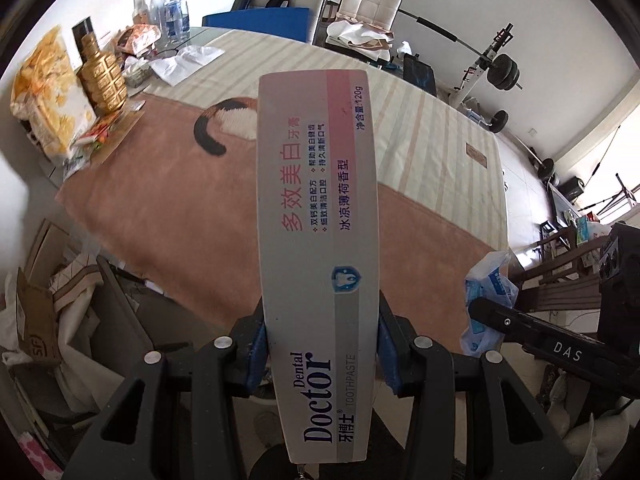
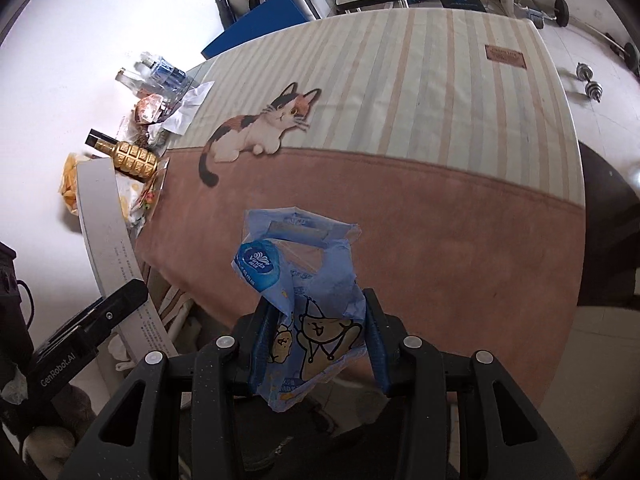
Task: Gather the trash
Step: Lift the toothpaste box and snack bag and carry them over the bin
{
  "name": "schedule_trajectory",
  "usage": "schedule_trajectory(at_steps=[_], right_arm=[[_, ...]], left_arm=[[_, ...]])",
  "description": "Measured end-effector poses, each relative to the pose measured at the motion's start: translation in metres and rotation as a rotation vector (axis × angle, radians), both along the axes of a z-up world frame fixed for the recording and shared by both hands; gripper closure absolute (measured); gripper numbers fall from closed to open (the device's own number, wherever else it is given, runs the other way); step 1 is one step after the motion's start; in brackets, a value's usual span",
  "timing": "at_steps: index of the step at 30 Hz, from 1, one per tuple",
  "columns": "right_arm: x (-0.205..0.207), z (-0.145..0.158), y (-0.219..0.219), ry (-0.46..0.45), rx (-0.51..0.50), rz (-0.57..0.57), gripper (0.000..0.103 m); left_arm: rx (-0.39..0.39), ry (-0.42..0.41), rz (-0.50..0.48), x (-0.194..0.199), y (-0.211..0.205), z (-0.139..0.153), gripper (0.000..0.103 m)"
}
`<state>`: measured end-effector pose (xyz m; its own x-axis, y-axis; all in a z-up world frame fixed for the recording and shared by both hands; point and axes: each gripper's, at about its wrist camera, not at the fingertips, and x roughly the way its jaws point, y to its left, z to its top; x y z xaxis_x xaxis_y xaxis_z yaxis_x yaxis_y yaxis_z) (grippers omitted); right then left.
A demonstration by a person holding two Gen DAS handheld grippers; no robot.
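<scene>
- Your left gripper [image 1: 322, 354] is clamped on a Dental Doctor toothpaste box [image 1: 316, 216]; the blue pads [image 1: 258, 354] press both long sides near its lower end, and the box stands up and away from you, held above the table; whether anything is inside it you cannot tell.
- Your right gripper [image 2: 316, 344] pinches a crumpled blue Vinda tissue wrapper [image 2: 298, 280], cartoon figures printed on it; it looks slack and empty, and it hangs in the air over the near edge of the table.
- Beyond both lies the cat-print tablecloth [image 2: 440, 208], pink-brown near you, striped cream farther off.
- Along its left edge sit a yellow snack bag [image 1: 44, 92] with contents showing, a gold faceted bottle [image 1: 102, 76] and crumpled white paper [image 1: 188, 60].
- Farthest on that side stand clear plastic bottles [image 1: 168, 12], clustered at the corner; how full they are cannot be made out.
</scene>
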<state>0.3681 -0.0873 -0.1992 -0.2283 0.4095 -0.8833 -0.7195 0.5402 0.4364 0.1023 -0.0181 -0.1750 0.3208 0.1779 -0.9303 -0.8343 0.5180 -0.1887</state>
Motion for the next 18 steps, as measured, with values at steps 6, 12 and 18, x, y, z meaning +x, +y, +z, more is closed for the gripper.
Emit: schedule_trajectory(at_steps=[6, 12, 18], right_arm=[[-0.089, -0.045, -0.073, 0.078, -0.105, 0.010, 0.060], [-0.154, -0.141, -0.116, 0.140, -0.262, 0.050, 0.060], [-0.188, -0.279, -0.120, 0.149, -0.362, 0.088, 0.060]], left_arm=[[-0.180, 0.055, 0.043, -0.081, -0.046, -0.065, 0.061], [-0.378, 0.129, 0.091, -0.121, -0.062, -0.185, 0.061], [-0.508, 0.162, 0.121, -0.131, -0.048, -0.336, 0.060]])
